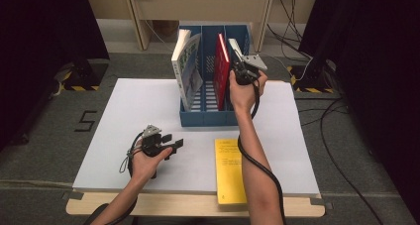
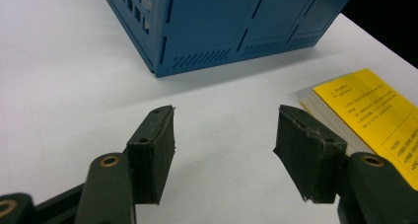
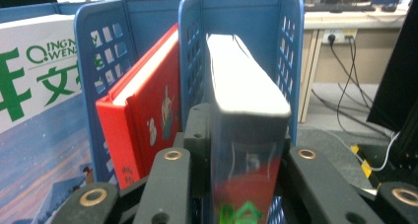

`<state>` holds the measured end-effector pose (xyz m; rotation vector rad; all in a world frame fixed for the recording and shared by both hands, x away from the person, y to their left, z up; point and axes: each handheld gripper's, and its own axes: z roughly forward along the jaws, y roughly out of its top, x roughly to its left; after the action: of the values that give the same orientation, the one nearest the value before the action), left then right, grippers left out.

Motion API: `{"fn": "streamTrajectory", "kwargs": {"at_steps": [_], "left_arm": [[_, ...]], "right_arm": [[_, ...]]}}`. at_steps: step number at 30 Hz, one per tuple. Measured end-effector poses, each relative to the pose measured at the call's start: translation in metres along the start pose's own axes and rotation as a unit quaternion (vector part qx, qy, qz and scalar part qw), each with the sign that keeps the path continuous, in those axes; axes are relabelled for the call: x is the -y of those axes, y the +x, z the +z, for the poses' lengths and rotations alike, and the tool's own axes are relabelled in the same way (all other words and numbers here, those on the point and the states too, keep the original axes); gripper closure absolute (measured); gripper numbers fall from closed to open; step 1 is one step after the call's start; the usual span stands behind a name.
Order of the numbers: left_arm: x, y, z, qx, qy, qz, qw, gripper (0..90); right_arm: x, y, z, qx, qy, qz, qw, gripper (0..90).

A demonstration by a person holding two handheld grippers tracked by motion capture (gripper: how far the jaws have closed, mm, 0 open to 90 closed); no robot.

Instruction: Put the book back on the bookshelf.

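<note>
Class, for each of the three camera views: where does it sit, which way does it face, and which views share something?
High view: above the table, looking forward and down; both forearms, left claw, right claw.
Left gripper view: on the left claw, facing the blue rack and yellow book.
Right gripper view: on the right claw, facing the grey book.
All show the rack.

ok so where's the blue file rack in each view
high view: blue rack, far middle of the white table.
left gripper view: rack at top centre, blank outer wall facing.
right gripper view: rack dividers across the top, behind the held book.
shared landmark: red book, in high and right gripper views.
</note>
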<state>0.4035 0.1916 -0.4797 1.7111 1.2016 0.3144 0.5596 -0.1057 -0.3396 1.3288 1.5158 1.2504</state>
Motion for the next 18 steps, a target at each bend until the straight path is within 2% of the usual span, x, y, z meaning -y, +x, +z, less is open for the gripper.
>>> {"fn": "streamTrajectory", "kwargs": {"at_steps": [3, 5, 18], "left_arm": [[0.0006, -0.0004, 0.0004, 0.001, 0.001, 0.001, 1.0, 39.2], [0.0006, -0.0005, 0.0003, 0.001, 0.001, 0.001, 1.0, 39.2], [0.0003, -0.0001, -0.0004, 0.0, 0.0, 0.0, 1.0, 39.2]], "right_arm": [[0.0007, -0.0005, -0.0027, 0.001, -0.004, 0.003, 1.0, 71.3], [-0.0007, 0.0007, -0.0042, 0.004, -0.002, -0.007, 1.0, 70.5], [-0.0083, 0.0025, -0.0077, 0.004, 0.033, 0.009, 0.9994, 68.6]]}}
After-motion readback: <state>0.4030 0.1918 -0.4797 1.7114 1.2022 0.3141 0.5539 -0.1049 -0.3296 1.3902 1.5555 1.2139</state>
